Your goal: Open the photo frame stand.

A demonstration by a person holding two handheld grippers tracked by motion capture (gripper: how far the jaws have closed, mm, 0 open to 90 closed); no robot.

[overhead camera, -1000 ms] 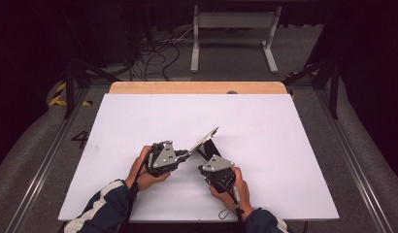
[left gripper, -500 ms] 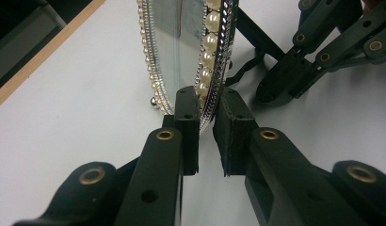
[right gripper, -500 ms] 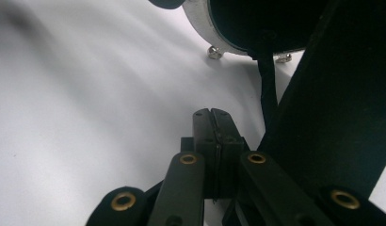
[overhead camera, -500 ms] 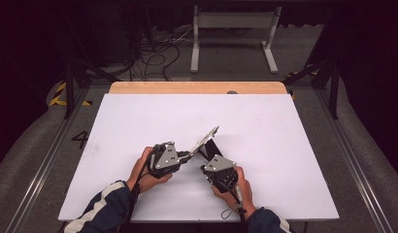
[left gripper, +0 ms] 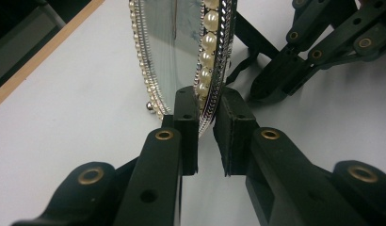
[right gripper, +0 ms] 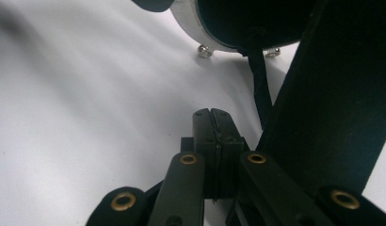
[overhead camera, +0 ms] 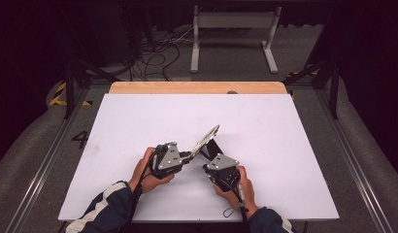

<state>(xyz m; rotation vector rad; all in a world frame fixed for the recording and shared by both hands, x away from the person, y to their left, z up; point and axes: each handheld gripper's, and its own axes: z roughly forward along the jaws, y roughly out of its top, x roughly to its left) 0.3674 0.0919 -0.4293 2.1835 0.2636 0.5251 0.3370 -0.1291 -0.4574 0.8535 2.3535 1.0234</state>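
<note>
The thing I am working on is a small oval mirror with a rim of pearls and silver beading, propped up on edge on the white table near my side of it and leaning back on its black stand leg. Its long axis rises up and away from me, slanting toward my right, so the low end of the oval sits closest to my left tongs. I have that lower edge between the left pads: the jaws stand only a little apart, one pad against the glass side and the other at the pearl rim, which I read as a pinch on the frame itself. In the right gripper view the mirror's dark back and two small silver feet lie just ahead of and above my right tongs, whose jaws are pressed fully together with nothing between them; they sit low by the table, right beside the broad black leg, close but, as far as I can tell, not gripping it. So the mirror lies between my hands, held from the left, and the leg is the part nearest my right, which I judge is where the next move turns.
</note>
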